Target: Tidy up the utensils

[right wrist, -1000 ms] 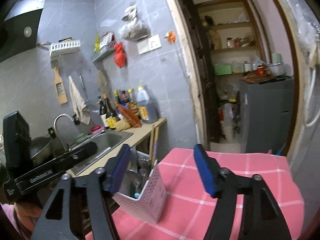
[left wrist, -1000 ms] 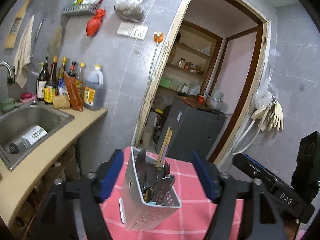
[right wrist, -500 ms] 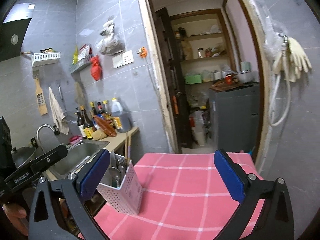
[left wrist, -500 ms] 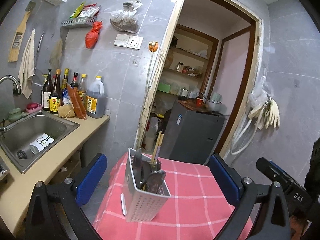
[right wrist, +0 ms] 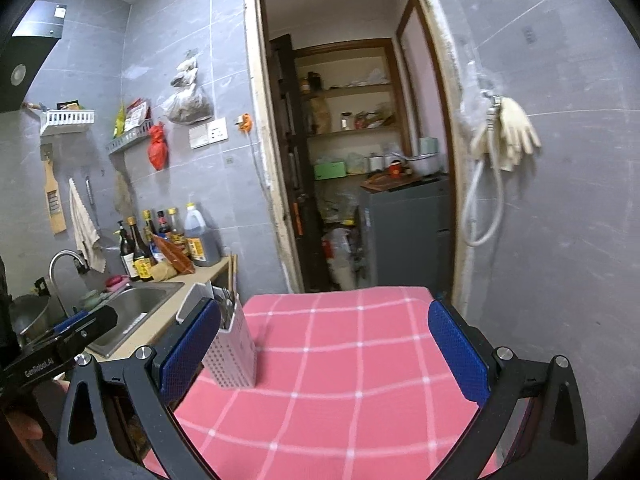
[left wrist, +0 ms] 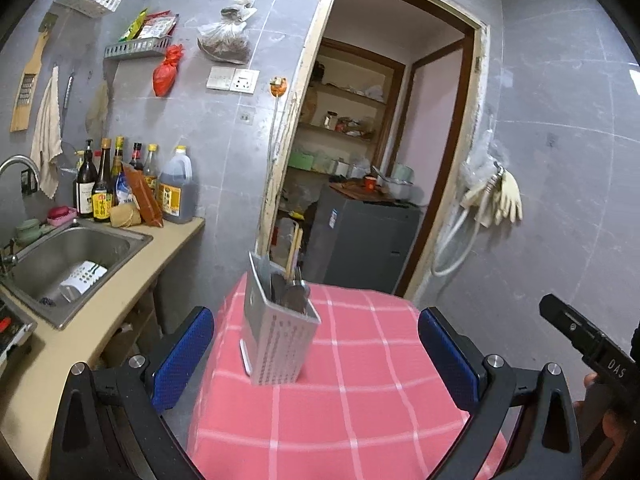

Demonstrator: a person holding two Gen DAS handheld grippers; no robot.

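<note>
A white perforated utensil holder (left wrist: 276, 340) stands upright near the left edge of a small table with a pink checked cloth (left wrist: 360, 392). Spoons, a spatula and wooden chopsticks (left wrist: 294, 254) stick out of its top. My left gripper (left wrist: 316, 356) hangs open in front of the holder, well short of it, nothing between its blue pads. In the right wrist view the same holder (right wrist: 232, 356) sits just beyond the left blue pad. My right gripper (right wrist: 324, 348) is wide open over the pink cloth (right wrist: 352, 360) and holds nothing.
A beige counter with a steel sink (left wrist: 68, 256) runs along the left, bottles (left wrist: 120, 184) standing at its back. A doorway (left wrist: 360, 160) opens behind the table onto shelves and a grey cabinet (left wrist: 364, 236). Gloves and a hose (left wrist: 496, 200) hang on the right wall.
Both grippers opened wide and drew back from the holder, which now stands free on the cloth and looks smaller. The right gripper also swung rightwards over the table.
</note>
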